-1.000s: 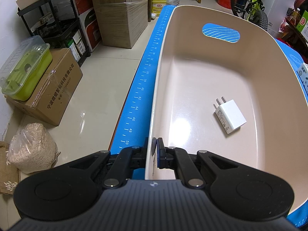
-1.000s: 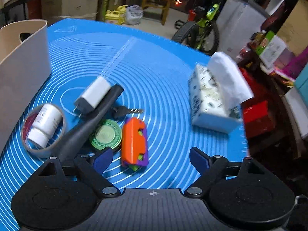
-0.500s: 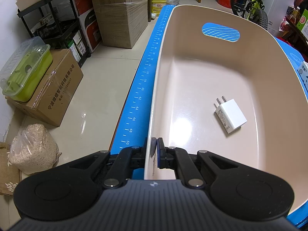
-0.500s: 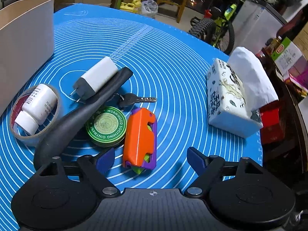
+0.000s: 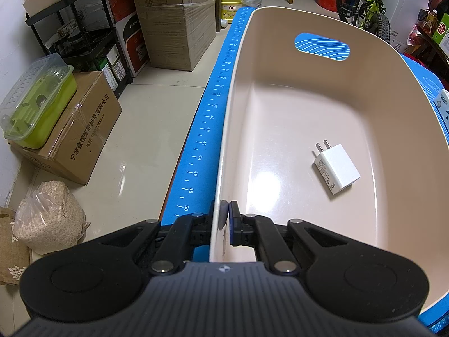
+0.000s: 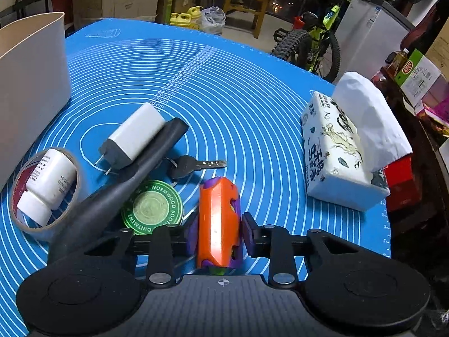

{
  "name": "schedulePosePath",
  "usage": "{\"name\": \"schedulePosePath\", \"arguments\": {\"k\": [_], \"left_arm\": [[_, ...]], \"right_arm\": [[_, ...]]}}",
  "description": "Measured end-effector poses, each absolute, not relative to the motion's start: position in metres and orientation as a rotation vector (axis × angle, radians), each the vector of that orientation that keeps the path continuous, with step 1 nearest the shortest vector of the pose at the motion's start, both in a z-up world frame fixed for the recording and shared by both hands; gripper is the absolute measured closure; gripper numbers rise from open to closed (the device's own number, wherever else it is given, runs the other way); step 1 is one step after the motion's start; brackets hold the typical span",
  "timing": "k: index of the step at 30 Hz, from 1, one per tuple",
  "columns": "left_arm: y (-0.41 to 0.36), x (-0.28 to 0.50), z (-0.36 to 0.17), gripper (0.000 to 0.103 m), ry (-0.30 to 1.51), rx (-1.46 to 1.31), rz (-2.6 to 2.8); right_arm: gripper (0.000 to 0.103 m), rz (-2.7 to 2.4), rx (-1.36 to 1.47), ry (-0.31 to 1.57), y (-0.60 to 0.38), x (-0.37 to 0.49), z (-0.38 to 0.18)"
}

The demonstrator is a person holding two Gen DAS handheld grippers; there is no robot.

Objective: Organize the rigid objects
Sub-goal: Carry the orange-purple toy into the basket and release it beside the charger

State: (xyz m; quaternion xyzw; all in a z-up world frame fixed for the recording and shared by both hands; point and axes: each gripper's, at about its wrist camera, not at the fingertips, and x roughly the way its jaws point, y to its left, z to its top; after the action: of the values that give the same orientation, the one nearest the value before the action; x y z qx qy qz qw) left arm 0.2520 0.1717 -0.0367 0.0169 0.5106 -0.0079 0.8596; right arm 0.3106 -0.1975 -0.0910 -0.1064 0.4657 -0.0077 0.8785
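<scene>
Between the just-closing jaws of the right hand-held gripper, the orange-and-purple toy looks barely pinched and may slip, while the left hand-held gripper clamps the bin's rim.

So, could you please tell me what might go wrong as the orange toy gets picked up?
The right tongs have just been closing around the orange and purple toy; its faceted sides could let it slip or twist. The green ointment tin and black handle sit close by and could be nudged.
</scene>
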Motion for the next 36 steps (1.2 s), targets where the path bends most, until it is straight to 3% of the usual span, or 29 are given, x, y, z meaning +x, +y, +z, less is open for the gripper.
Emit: {"name": "schedulePosePath", "arguments": {"k": [10, 16, 28, 36], "left_arm": [[0.170, 0.252, -0.037, 0.095, 1.071, 0.036, -0.016], [0.170, 0.252, -0.037, 0.095, 1.072, 0.036, -0.015], [0.170, 0.252, -0.038, 0.095, 1.072, 0.041, -0.015], [0.168, 0.253, -0.037, 0.095, 1.071, 0.050, -0.010]], "right_arm": [[0.063, -0.087, -0.177, 0.910, -0.206, 0.300, -0.080], [0.063, -0.088, -0.183, 0.810, -0.189, 0.293, -0.043], [0.063, 0.167, -0.175, 0.605, -0.076, 0.295, 0.046], [0.063, 0.336, -0.138, 0.679, -0.001, 0.316, 0.038]]}}
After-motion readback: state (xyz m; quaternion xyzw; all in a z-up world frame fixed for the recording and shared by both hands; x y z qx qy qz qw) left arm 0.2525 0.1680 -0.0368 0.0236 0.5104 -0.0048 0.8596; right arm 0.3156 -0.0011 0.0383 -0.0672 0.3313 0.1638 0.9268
